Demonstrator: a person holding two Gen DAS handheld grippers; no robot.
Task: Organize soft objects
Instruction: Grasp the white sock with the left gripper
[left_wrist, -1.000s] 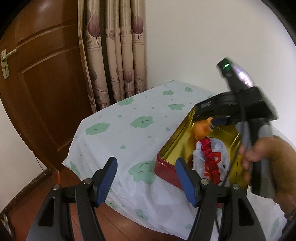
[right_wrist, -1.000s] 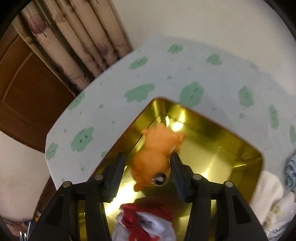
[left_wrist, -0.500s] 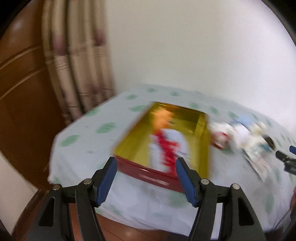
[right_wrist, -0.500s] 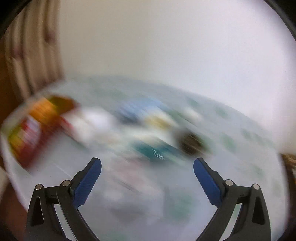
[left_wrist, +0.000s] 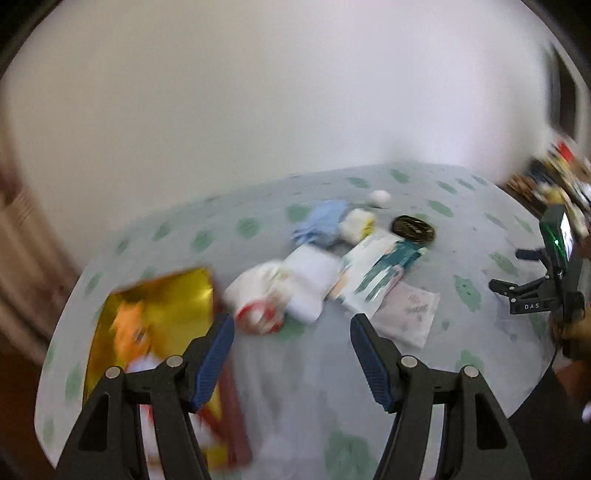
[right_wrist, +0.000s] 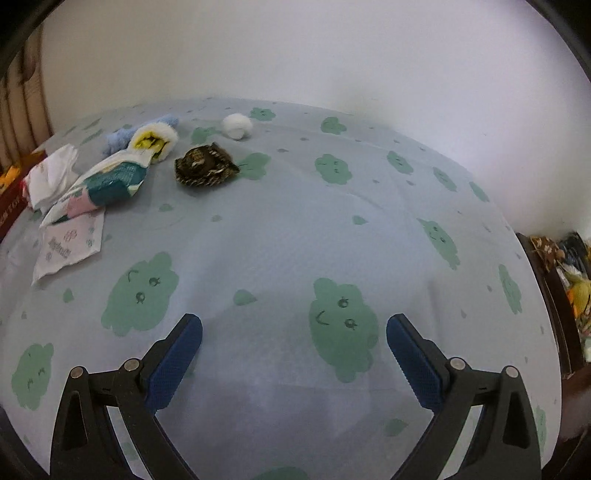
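Observation:
A red tin with a gold inside (left_wrist: 173, 299) stands at the table's left end and holds an orange plush toy (left_wrist: 129, 328). A heap of soft things lies mid-table: white cloths (left_wrist: 295, 284), a blue cloth (left_wrist: 321, 221), a teal and white pack (left_wrist: 373, 266), a yellow and white piece (right_wrist: 151, 140), a white ball (right_wrist: 237, 125) and a dark brown patterned item (right_wrist: 205, 166). My left gripper (left_wrist: 291, 354) is open and empty above the near table edge. My right gripper (right_wrist: 294, 358) is open and empty over bare cloth, far right of the heap.
The table wears a pale blue cloth with green cloud prints (right_wrist: 332, 221). A flat white packet (right_wrist: 70, 247) lies at the heap's near side. A dark shelf with toys (right_wrist: 569, 273) stands past the table's right edge. A white wall is behind.
My right gripper has let go of the orange toy in the tin, opened wide and swung right over the table. My left gripper has swung right, from the tin towards the heap.

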